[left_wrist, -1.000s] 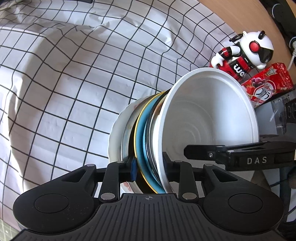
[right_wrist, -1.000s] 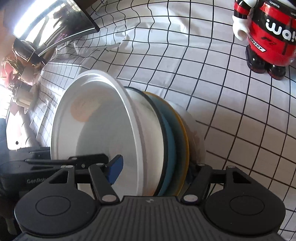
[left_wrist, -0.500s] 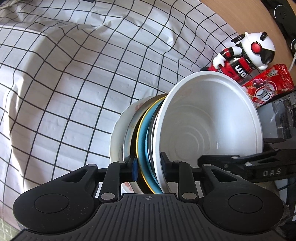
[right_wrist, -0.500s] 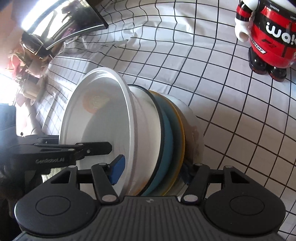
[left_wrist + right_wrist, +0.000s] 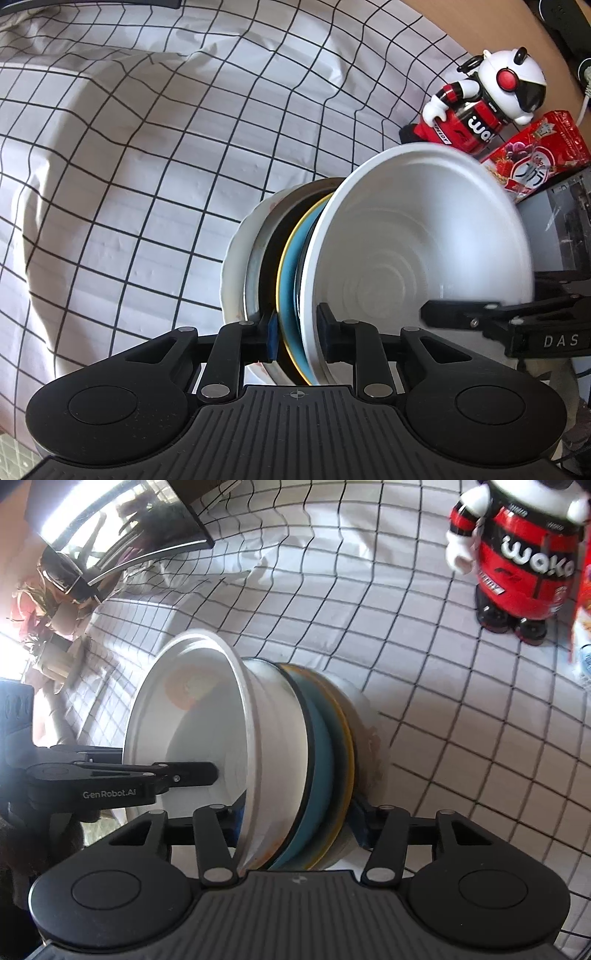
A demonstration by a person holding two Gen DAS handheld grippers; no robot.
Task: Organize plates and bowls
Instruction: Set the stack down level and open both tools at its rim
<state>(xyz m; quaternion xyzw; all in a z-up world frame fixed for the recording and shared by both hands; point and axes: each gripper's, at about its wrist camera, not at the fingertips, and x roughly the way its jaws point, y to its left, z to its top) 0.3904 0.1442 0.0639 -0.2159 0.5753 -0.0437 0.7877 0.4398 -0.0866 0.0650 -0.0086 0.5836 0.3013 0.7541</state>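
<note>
Both tools clamp one stack [image 5: 295,295]: left tool [image 5: 297,332] and right tool [image 5: 295,819] on opposite rims, apparently held above the worktop [image 5: 129,166], near the toy [image 5: 484,99]. Carrying step; next, lower it level.

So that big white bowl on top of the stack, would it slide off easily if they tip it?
Probably. The white bowl looks smooth and glossy, so likely slippery. It only nests on the blue plate, though both grippers' fingers pinch the whole stack at the rim. It looks thin-walled, so probably light, and may crack if dropped.
</note>
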